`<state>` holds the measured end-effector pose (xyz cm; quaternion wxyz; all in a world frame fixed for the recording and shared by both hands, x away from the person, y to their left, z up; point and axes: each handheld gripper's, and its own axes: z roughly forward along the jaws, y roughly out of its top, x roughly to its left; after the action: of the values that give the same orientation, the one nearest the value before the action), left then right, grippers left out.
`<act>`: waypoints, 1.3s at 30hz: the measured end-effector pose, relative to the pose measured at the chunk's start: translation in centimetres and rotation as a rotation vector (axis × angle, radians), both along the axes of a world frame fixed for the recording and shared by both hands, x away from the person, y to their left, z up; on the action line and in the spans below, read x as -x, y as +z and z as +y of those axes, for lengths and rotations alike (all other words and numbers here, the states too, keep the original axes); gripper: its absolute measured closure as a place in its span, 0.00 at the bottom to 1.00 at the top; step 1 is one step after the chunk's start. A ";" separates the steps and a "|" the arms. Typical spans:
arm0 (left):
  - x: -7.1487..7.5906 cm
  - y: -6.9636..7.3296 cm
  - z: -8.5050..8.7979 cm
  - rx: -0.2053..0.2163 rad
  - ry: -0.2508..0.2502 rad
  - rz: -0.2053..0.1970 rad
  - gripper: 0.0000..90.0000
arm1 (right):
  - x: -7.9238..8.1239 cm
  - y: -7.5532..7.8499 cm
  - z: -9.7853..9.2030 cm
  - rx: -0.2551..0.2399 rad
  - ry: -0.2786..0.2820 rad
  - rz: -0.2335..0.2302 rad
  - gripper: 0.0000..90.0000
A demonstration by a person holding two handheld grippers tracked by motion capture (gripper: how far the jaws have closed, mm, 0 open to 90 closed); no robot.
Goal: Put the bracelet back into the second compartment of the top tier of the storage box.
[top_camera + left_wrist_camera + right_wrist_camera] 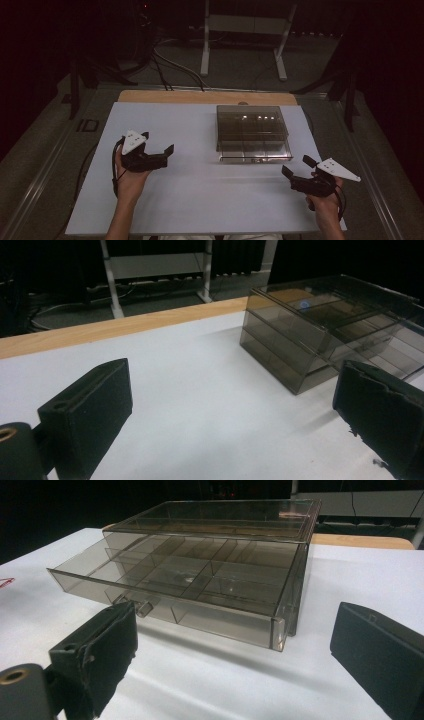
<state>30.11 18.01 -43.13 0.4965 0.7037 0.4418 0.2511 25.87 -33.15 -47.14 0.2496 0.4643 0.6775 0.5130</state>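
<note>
A smoky clear box (253,132) is set on the white bench (190,195) at 1 o'clock, drawer pulled out. Both hand-held grippers, left (169,151) and right (294,167), are held open, empty. No legible writing is seen.

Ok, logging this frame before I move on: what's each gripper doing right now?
Left gripper: open, holding nothing, above the white table.
Right gripper: open, holding nothing, facing the clear drawer box.

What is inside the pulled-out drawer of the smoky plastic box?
The drawer shows clear dividers forming compartments, and those in sight look empty. The box shell covers its rear part, so contents there cannot be confirmed.
</note>
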 end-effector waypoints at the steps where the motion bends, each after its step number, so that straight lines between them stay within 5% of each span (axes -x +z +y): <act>1: 0.0 0.0 0.2 -0.003 0.002 0.001 0.05 | 0.0 0.0 0.0 -0.001 0.000 0.000 0.06; 18: 0.1 -0.7 4.1 -0.036 0.053 0.086 0.05 | 0.0 -0.1 -0.1 -0.009 -0.005 0.004 0.06; 39: -0.5 -2.4 7.4 -0.125 0.148 0.178 0.05 | 0.1 0.1 -0.5 -0.007 -0.019 -0.007 0.06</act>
<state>30.56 25.43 -45.48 0.3907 0.7182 0.5184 0.2507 25.79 -33.62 -47.07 0.2554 0.4696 0.6705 0.5145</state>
